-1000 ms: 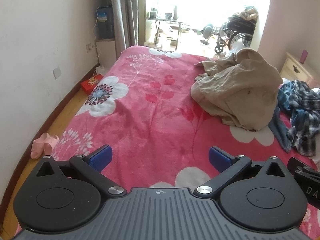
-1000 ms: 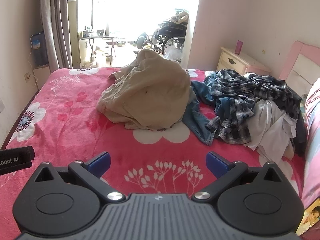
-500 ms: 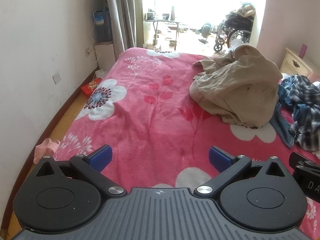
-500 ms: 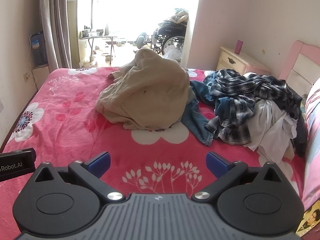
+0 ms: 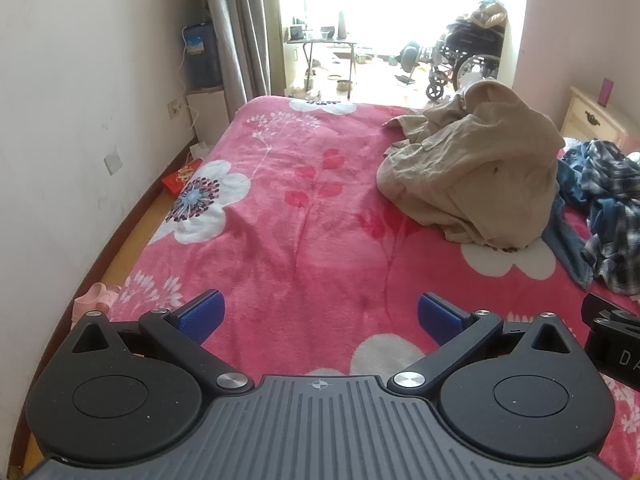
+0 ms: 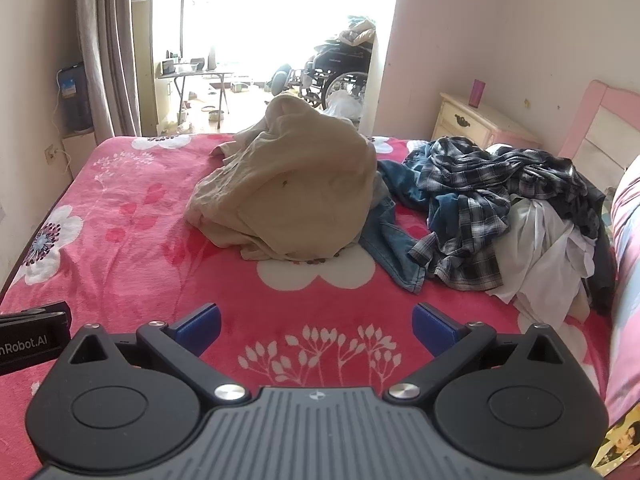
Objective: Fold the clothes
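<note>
Clothes lie heaped on a pink flowered blanket [image 5: 304,240] that covers the bed. The biggest heap is a beige garment [image 6: 288,188], crumpled into a mound near the middle of the bed. Just beside it, toward the headboard [image 6: 600,128], part of a pair of jeans [image 6: 392,240] pokes out from under the mound's edge. Next comes a plaid shirt [image 6: 476,216], tangled, touching the jeans, and a white garment [image 6: 540,248] lies against the shirt on the near side.

The left gripper [image 5: 319,316] hovers over bare blanket, well short of the beige mound; its blue-padded fingers [image 5: 200,316] stand wide apart and hold nothing. The right gripper [image 6: 316,326] hangs above the blanket's white leaf print, its fingers [image 6: 434,328] likewise spread with nothing between them. Each gripper shows at the edge of the other's view, so the two are side by side.

A nightstand [image 6: 476,120] with a purple cup [image 6: 477,93] stands past the bed. A wheelchair [image 6: 340,68] sits in the bright doorway, and pink slippers [image 5: 94,300] lie on the floor by the wall.
</note>
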{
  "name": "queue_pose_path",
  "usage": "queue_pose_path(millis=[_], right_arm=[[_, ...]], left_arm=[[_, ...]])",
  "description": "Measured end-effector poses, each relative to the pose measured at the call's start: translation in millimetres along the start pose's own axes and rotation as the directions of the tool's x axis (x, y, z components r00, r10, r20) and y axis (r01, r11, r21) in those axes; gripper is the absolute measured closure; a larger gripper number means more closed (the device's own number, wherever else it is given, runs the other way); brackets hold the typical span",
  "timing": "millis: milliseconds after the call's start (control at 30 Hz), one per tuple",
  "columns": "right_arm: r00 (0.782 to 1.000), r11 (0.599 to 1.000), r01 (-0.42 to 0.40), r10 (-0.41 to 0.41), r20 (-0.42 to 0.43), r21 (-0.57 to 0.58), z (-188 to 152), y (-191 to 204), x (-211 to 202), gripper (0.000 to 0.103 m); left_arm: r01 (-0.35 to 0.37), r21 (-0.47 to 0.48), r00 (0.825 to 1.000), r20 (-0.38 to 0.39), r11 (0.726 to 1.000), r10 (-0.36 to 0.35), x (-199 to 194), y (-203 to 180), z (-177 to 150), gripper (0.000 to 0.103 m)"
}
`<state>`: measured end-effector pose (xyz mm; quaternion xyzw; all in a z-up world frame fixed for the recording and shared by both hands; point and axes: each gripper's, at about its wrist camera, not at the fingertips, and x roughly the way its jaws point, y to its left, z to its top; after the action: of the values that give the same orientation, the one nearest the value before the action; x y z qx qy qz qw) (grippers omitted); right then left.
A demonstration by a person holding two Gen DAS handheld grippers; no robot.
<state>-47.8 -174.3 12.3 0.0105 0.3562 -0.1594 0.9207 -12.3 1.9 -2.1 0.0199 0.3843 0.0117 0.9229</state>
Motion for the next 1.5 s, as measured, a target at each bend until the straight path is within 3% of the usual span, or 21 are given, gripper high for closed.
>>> queue_pose_path(millis=[167, 433, 700, 800, 900, 967, 1033, 1100, 1200, 1300, 1333, 1400, 1433, 1500], right_arm=[[1.000, 1.000, 0.004, -0.004, 0.020, 0.003, -0.8, -7.4, 7.2, 0.000], [0.991, 0.999, -0.030, 0.032, 0.129, -0.023, 14.0, -38.4, 45.3, 0.000], [0.943, 0.980, -0.107, 0.153, 0.295, -0.167, 87.5, -47.9, 133.1, 0.000], [0.925, 0.968, -0.162, 0.218, 0.311, -0.194, 120.9, -45.5, 174.7, 0.000], [0.927, 0.956, -0.214, 0.263, 0.268, -0.199, 153.8, -42.0, 214.2, 0.005], [0.928, 0.948, -0.248, 0.291, 0.231, -0.198, 175.6, -39.4, 240.2, 0.012], [0.928, 0.939, -0.282, 0.319, 0.193, -0.197, 197.3, -36.9, 266.2, 0.018], [0.928, 0.930, -0.309, 0.341, 0.149, -0.200, 217.3, -33.0, 290.9, 0.023], [0.939, 0.921, -0.319, 0.340, 0.058, -0.224, 224.4, -22.0, 318.4, 0.028], [0.949, 0.919, -0.311, 0.314, -0.029, -0.242, 219.8, -15.0, 339.2, 0.039], [0.952, 0.919, -0.306, 0.303, -0.052, -0.248, 218.7, -13.9, 343.5, 0.045], [0.951, 0.915, -0.310, 0.301, -0.075, -0.259, 217.5, -14.7, 340.8, 0.054], [0.947, 0.910, -0.321, 0.310, -0.083, -0.261, 217.2, -15.4, 336.4, 0.066], [0.938, 0.903, -0.345, 0.335, -0.085, -0.256, 219.2, -15.5, 321.4, 0.078]], left_arm=[[0.014, 0.014, 1.000, 0.008, 1.000, -0.014, 12.2, -6.4, 1.2, 0.000], [0.123, 0.012, 0.986, 0.113, 0.992, -0.123, 56.4, -19.5, 22.0, 0.000], [0.118, 0.191, 0.965, 0.208, 0.975, -0.158, 144.4, -80.0, 59.5, 0.000], [0.111, 0.268, 0.951, 0.252, 0.957, -0.180, 174.9, -105.8, 71.0, 0.001], [0.121, 0.323, 0.937, 0.276, 0.939, -0.215, 202.1, -127.2, 83.0, 0.006], [0.144, 0.349, 0.931, 0.269, 0.926, -0.246, 219.8, -140.7, 92.5, 0.012], [0.162, 0.377, 0.927, 0.257, 0.912, -0.271, 234.2, -153.3, 100.1, 0.025], [0.160, 0.416, 0.929, 0.243, 0.895, -0.279, 245.8, -167.4, 104.8, 0.029], [0.153, 0.475, 0.933, 0.219, 0.866, -0.285, 260.9, -185.5, 107.9, 0.043], [0.170, 0.503, 0.935, 0.189, 0.848, -0.299, 269.6, -193.8, 107.2, 0.061], [0.175, 0.511, 0.936, 0.179, 0.841, -0.304, 272.6, -196.5, 107.0, 0.072], [0.190, 0.502, 0.933, 0.176, 0.844, -0.314, 270.3, -194.4, 103.6, 0.084], [0.191, 0.495, 0.931, 0.184, 0.848, -0.317, 266.8, -191.7, 101.0, 0.092], [0.176, 0.487, 0.926, 0.214, 0.855, -0.312, 259.1, -185.7, 97.3, 0.093]])
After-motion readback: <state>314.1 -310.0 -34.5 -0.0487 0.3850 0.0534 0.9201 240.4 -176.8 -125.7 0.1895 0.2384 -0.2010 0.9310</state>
